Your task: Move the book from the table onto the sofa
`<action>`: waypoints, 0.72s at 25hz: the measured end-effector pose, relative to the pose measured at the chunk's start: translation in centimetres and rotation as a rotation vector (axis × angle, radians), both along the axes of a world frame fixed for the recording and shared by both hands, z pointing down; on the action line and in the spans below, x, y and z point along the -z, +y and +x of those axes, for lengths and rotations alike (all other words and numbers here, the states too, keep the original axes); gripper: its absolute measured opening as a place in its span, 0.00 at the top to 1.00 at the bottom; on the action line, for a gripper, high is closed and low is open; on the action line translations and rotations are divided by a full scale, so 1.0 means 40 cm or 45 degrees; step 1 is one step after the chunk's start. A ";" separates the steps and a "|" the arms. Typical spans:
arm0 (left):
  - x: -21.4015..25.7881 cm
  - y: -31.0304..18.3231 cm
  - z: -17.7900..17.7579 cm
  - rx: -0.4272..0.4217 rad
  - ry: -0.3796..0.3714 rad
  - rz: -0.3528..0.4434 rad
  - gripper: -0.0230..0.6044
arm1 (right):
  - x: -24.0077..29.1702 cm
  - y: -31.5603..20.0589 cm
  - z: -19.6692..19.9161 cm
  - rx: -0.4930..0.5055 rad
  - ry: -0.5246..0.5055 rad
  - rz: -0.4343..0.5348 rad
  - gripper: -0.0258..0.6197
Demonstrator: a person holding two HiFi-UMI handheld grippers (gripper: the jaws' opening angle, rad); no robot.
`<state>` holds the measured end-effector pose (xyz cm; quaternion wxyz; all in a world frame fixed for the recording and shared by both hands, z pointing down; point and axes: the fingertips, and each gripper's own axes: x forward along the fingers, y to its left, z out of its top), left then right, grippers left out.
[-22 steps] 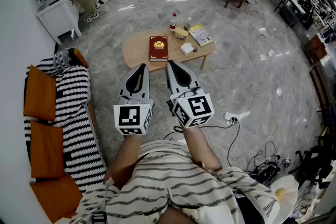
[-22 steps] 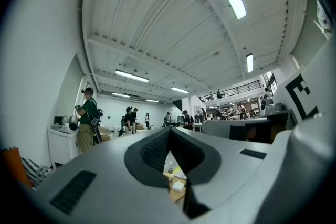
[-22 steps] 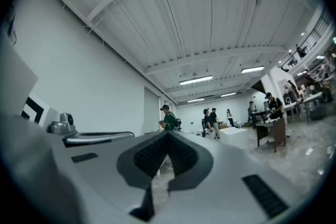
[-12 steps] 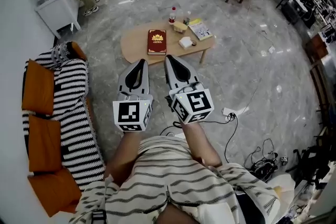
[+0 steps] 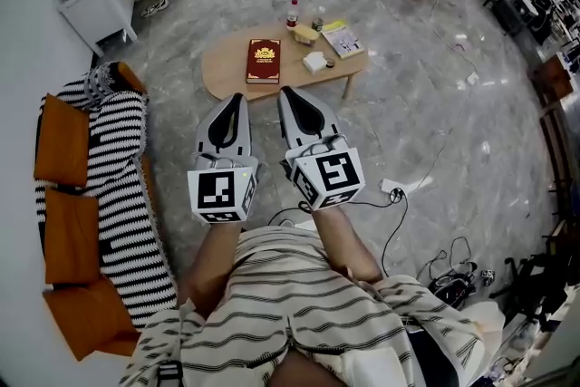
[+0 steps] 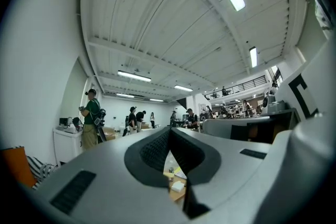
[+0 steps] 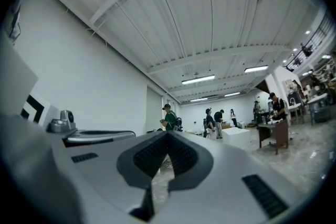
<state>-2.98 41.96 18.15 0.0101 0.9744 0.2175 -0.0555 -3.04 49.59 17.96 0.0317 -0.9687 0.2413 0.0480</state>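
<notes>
Only overhead, book [image 5: 264, 61] on table [image 5: 223, 70]; left gripper [image 5: 237, 96], right gripper [image 5: 284, 90] jaws together, empty.

At the upper centre of the head view, the low wooden table [image 5: 222, 70] has bare floor [image 5: 435, 104] all round it. Its left end beside the red book [image 5: 264, 61] is open wood, while a bottle [image 5: 292, 14], a yellow booklet [image 5: 343, 39] and a white box [image 5: 314, 62] crowd the right half. Along the left edge, the striped sofa [image 5: 127, 186] has orange cushions [image 5: 62, 140] on its wall side, the striped strip beside them is free, and cables [image 5: 450, 285] trail over the floor at lower right.
</notes>
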 end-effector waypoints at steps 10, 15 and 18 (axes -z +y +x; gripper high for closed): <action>-0.034 0.047 0.045 0.031 -0.045 0.039 0.95 | -0.029 0.065 0.065 0.003 -0.051 0.067 0.94; -0.075 0.036 0.129 0.036 -0.076 0.021 0.95 | -0.065 0.062 0.146 -0.012 -0.074 0.056 0.94; -0.097 0.036 0.219 0.021 -0.085 0.007 0.95 | -0.082 0.059 0.231 -0.028 -0.079 0.044 0.94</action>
